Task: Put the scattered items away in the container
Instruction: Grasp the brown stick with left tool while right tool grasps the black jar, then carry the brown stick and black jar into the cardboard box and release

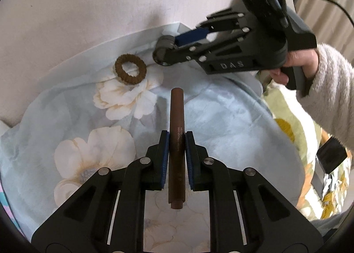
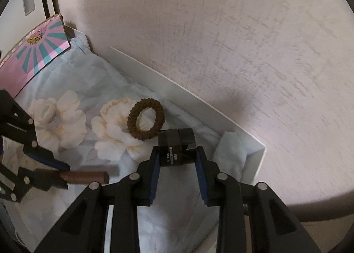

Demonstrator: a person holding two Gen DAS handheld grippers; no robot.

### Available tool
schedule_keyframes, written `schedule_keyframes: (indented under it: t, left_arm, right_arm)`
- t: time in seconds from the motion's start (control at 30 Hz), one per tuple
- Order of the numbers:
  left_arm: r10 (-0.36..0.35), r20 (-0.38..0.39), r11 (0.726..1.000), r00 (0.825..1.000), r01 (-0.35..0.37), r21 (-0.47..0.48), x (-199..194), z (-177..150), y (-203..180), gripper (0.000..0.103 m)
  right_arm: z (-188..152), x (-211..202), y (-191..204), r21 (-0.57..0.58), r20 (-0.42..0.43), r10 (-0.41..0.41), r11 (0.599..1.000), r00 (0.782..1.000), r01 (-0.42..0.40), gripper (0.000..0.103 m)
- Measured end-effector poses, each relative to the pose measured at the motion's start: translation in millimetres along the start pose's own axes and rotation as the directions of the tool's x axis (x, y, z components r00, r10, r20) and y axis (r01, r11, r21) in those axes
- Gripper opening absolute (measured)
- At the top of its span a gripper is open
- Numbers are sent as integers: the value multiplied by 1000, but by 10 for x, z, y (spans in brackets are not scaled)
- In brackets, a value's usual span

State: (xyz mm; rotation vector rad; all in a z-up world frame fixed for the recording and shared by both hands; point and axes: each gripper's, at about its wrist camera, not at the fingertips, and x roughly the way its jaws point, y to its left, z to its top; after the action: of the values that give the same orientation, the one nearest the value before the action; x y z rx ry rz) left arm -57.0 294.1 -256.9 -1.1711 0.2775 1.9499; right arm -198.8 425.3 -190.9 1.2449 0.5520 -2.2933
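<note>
My left gripper (image 1: 177, 135) is shut on a slim brown cosmetic tube (image 1: 177, 109) that sticks out ahead of the pads, just above the flowered cloth. The right wrist view shows the same tube (image 2: 88, 176) in the left gripper (image 2: 65, 176) at the lower left. My right gripper (image 2: 177, 153) is shut on a small dark round jar (image 2: 177, 144), also seen as the jar (image 1: 160, 52) in the right gripper (image 1: 174, 45). A brown fuzzy hair tie (image 2: 145, 122) (image 1: 130, 69) lies flat on the cloth beside the jar. The white box (image 2: 177, 95) walls this area.
Pale blue flowered cloth (image 1: 88, 153) lines the white box (image 1: 124, 38), which stands against a pale wall (image 2: 243, 42). A pink patterned cardboard box (image 2: 33, 53) stands at the far left. A hand in a fleece sleeve (image 1: 331, 89) holds the right gripper. Foil wrapping (image 1: 331, 184) lies at the right.
</note>
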Motion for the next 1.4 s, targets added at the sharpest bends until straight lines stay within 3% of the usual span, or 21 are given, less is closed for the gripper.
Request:
schedule_keyframes:
  t: [0.17,0.43,0.63,0.87,1.03,1.2,1.4]
  left_arm:
    - [-3,29,1000,1000,3,-14,-172,142,-37,13]
    - [24,108,996,994,-14,-86,-988,162,71,13]
    - [148,144,976,978,-120,-184,-1814,-20,256,13]
    - [338,127,901,933,-282,-329,-2707,-488,722,13]
    - [440,50,829,896,-385,-405,-3050,-986,1145,13]
    - [469,-7,762,883,-409,-502,-3034,-1438,1571,13]
    - [451,-68,710,890,-403,-577,-2787,-1821,1886,13]
  right_arm:
    - [-1,-184,5,35,15,-5,999,1000,5,28]
    - [106,-729,214,74,48,-25,997,999,21,28]
    - [432,-1206,734,56,116,11,998,993,-17,28]
    - [1034,-1580,1439,-42,204,115,993,972,-109,28]
    - [1476,-1443,2117,-135,201,253,964,946,-229,28]
    - [1808,-1115,2800,-230,134,348,922,928,-312,28]
    - [2099,-467,3448,-276,5,393,884,919,-377,28]
